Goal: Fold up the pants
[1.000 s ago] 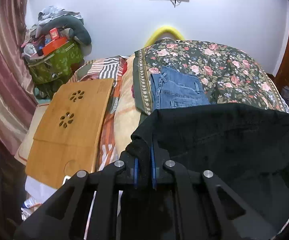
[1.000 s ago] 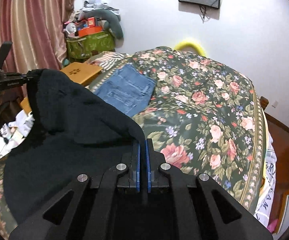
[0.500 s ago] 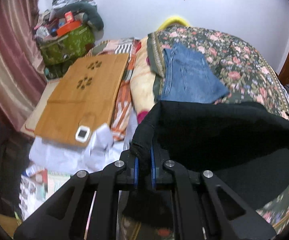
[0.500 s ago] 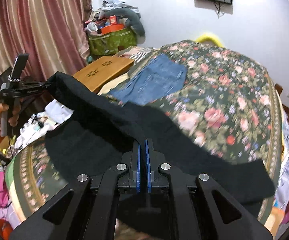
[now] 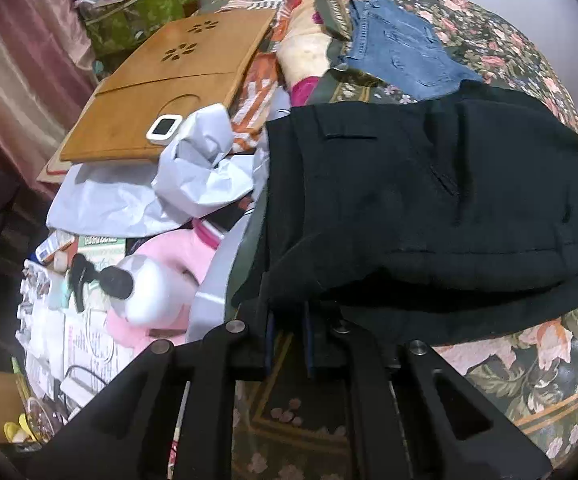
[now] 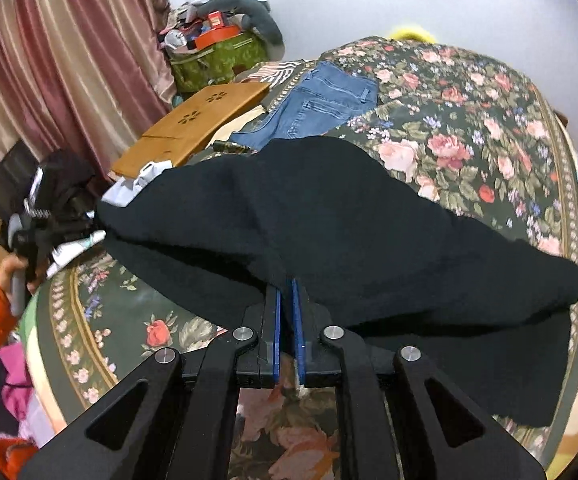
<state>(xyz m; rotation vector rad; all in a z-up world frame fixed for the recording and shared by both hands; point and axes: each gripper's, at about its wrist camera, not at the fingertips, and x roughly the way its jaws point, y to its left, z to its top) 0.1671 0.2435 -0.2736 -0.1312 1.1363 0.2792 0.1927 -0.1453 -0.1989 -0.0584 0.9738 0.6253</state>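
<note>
The black pants (image 5: 429, 200) lie folded over on the floral bedspread (image 5: 549, 352), waistband and pocket facing up. In the right wrist view the black pants (image 6: 329, 232) spread wide across the floral bedspread (image 6: 469, 128). My left gripper (image 5: 287, 312) sits at the near left edge of the pants, its blue pads slightly apart with the cloth edge at their tips. It also shows in the right wrist view (image 6: 29, 232), held in a hand at the left. My right gripper (image 6: 285, 292) has a narrow gap between its pads, with the cloth's near edge at the tips.
Folded blue jeans (image 5: 401, 52) lie beyond the black pants on the bed; they also show in the right wrist view (image 6: 321, 100). A wooden lap desk (image 5: 169, 88), crumpled white paper (image 5: 161, 184), a pink plush toy (image 5: 157, 280) and clutter sit left of the bed.
Both grippers came down toward the bed's near edge, laying the lifted black pants onto the bedspread. The pads of both grippers have parted slightly.
</note>
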